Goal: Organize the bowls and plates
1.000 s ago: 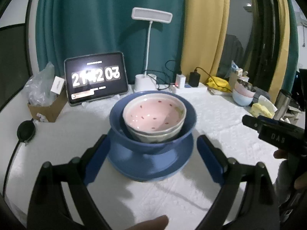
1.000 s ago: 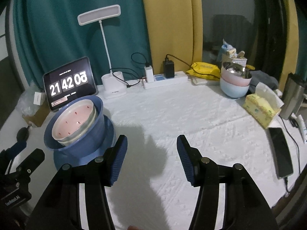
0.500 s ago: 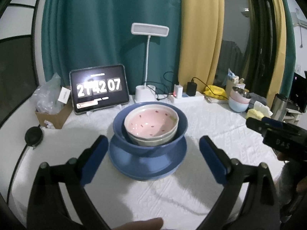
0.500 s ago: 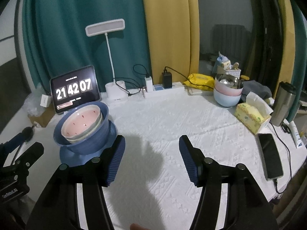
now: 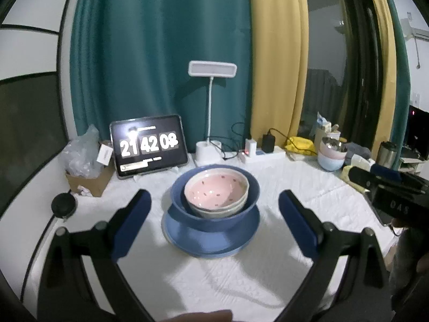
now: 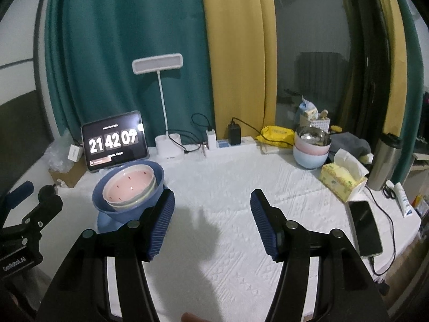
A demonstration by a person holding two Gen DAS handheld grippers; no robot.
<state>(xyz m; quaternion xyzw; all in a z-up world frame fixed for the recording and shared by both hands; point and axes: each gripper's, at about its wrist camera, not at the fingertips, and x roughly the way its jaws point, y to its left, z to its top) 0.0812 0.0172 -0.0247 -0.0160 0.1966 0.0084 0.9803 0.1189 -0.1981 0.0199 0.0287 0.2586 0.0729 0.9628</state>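
Note:
A pink bowl with red specks (image 5: pixel 216 190) sits nested in a pale bowl, inside a big blue bowl (image 5: pixel 214 214), on a blue plate (image 5: pixel 187 238). The stack stands on the white tablecloth. My left gripper (image 5: pixel 214 214) is open and empty, held back from the stack, its pads level with either side of it. In the right wrist view the stack (image 6: pixel 128 187) is at the left. My right gripper (image 6: pixel 211 214) is open and empty over bare cloth to the right of the stack.
A tablet clock (image 5: pixel 148 146), a white desk lamp (image 5: pixel 211 107) and a power strip (image 5: pixel 265 155) line the back. Stacked pastel bowls (image 6: pixel 311 147), a tissue box (image 6: pixel 343 179), a steel flask (image 6: pixel 384 161) and a phone (image 6: pixel 366 228) are at the right. A cardboard box (image 5: pixel 88 179) is at the left.
Both grippers have pulled back and risen away from the stack, which now looks smaller and farther. Both stay open. The bowls and plate have not moved.

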